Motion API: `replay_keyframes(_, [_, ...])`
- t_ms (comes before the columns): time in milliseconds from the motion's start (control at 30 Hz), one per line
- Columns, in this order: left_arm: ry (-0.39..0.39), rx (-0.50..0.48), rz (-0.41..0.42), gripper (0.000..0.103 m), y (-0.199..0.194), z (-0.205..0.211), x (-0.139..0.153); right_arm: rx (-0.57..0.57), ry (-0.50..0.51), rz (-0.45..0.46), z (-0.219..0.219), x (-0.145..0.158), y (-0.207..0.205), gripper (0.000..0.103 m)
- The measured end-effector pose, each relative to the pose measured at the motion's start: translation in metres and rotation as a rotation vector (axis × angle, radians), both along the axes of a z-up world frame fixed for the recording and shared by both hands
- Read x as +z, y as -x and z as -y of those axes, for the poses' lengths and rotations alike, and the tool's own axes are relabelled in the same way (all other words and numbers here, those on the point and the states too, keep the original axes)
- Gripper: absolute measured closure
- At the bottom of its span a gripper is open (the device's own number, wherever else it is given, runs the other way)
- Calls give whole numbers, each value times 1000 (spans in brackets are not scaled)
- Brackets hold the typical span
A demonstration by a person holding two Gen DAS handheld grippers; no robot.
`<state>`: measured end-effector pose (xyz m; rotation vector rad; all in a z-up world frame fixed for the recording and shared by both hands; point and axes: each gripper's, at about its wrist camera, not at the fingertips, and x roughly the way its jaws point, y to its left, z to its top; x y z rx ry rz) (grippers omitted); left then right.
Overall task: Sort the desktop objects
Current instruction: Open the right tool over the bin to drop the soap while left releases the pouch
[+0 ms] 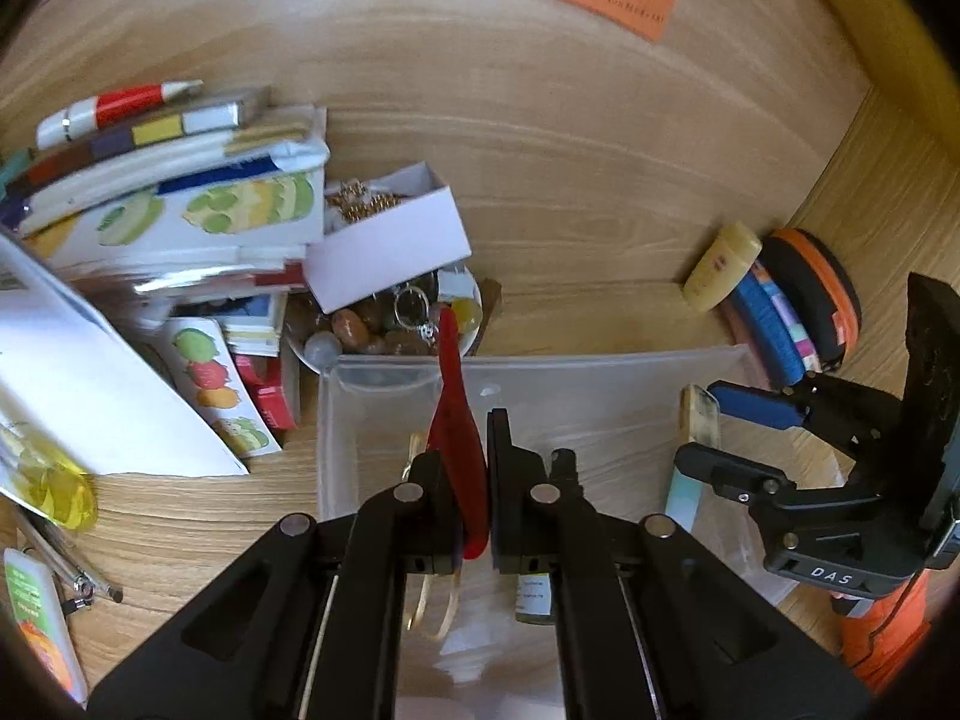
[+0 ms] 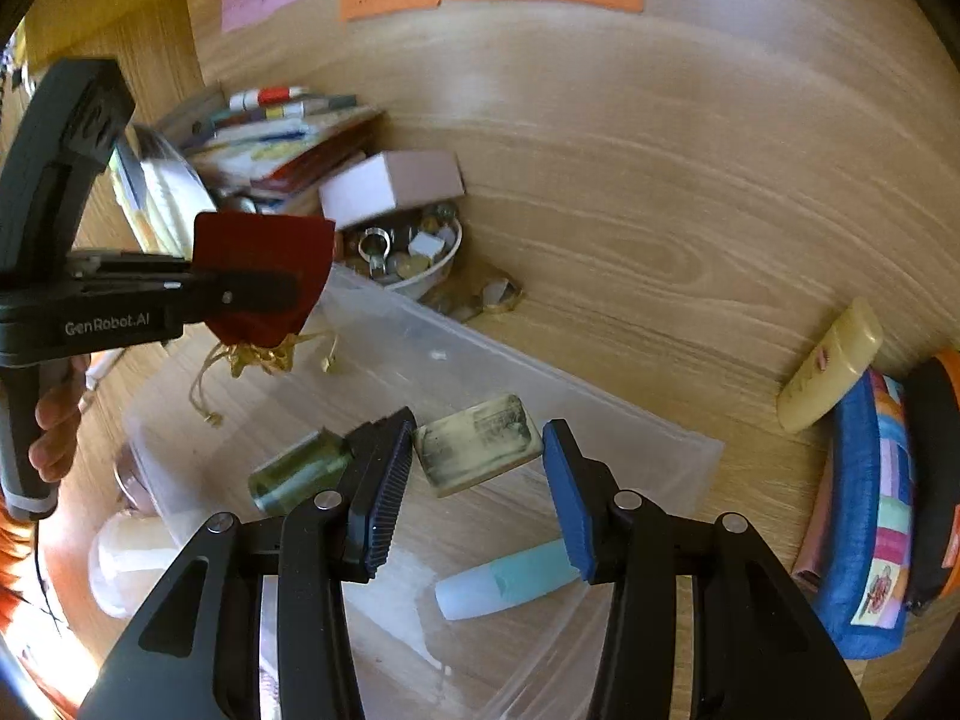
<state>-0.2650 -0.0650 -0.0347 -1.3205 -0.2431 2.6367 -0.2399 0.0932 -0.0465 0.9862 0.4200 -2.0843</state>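
A wooden table [image 2: 660,210] carries a clear plastic bin [image 2: 600,402] in its middle. The left gripper [image 1: 465,480] is clenched on a red velvet pouch [image 2: 264,276] and holds it above the bin, at about 9 o'clock in the right wrist view; gold drawstrings [image 2: 264,357] hang under it. The right gripper [image 2: 477,480] hangs with its jaws apart above a yellowish bar [image 2: 477,450] inside the bin. A bowl of trinkets [image 2: 414,258] stands at 12 o'clock, just beyond the bin.
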Motion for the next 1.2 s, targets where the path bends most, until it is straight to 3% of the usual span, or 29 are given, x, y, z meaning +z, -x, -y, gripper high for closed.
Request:
replay_keyframes(100, [-15, -27, 53, 99, 3, 0, -8, 24, -50, 22, 6, -7, 2, 61])
replay_keyframes(300, [26, -47, 114, 99, 4, -4, -19, 64, -172, 54, 22, -21, 10, 61])
replay_keyframes(567, [48, -55, 135, 94, 5, -4, -23, 86, -316, 74, 36, -36, 10, 61])
replay_keyframes(733, [38, -58, 126, 75, 3, -5, -21, 102, -334, 69, 36, -38, 6, 61])
replay_keyframes(867, [36, -59, 125, 68, 1, -6, -19, 90, -339, 91, 34, -40, 7, 61])
replay_keyframes(1000, [16, -55, 111, 41, -5, -9, -11, 63, -333, 56, 30, -36, 3, 59])
replay_keyframes(1067, [11, -58, 82, 39, -10, -11, -3, 49, -327, 14, 27, -32, -3, 41])
replay_keyframes(1133, [30, -53, 63, 33, -16, -12, 6, 52, -302, -5, 26, -26, -10, 30])
replay_keyframes(1200, [34, -50, 44, 28, -22, -11, 15, 52, -276, -2, 24, -21, -15, 30])
